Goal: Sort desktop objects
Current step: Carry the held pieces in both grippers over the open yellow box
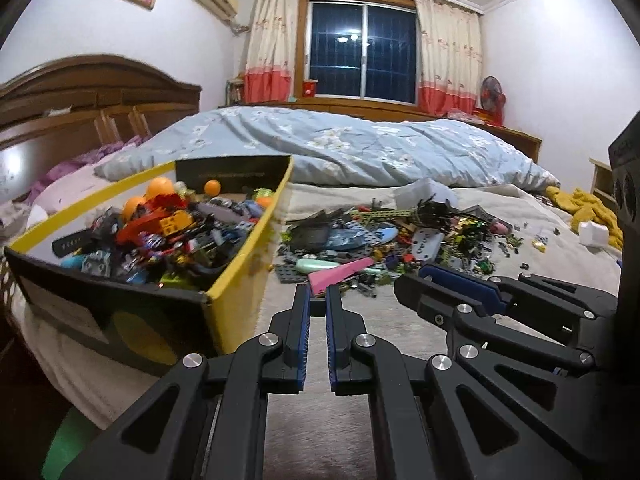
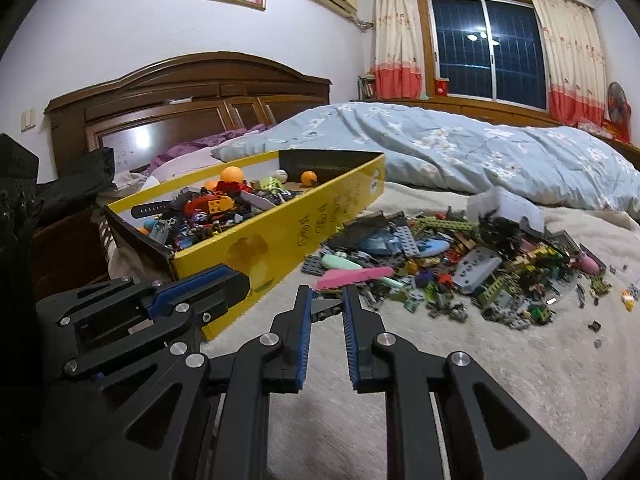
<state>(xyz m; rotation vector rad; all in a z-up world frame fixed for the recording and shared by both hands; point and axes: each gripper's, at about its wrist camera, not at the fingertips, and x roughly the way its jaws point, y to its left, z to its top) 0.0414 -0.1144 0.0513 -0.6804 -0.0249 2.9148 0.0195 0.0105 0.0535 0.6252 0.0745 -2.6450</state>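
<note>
Beside the yellow box: two grippers are held low over the bed cover, both aimed past the box's near corner toward the pile of toy bricks.
Yellow box [image 2: 280, 240]: already heaped with bricks, orange balls and a watch strap; it stands on the bed cover, left of the pile.
Pile of toy bricks [image 2: 460, 256]: spread just right of the box, a pink piece at its near edge.
Left gripper [image 1: 318, 306]: jaws nearly together, clamped on a small dark piece [image 1: 318, 307] at the tips.
Right gripper [image 2: 325, 307]: jaws narrow, clamped on a small grey wedge-shaped piece [image 2: 325, 307].
Risk, slipping: each piece is pinched only at the very tips, so it could be twisted out and lost on the bed cover.
Risk, collision: the grippers are held side by side near the box, so one could be knocked by the other.
Risk, spilling: the box is heaped, so dropped pieces could roll off.
</note>
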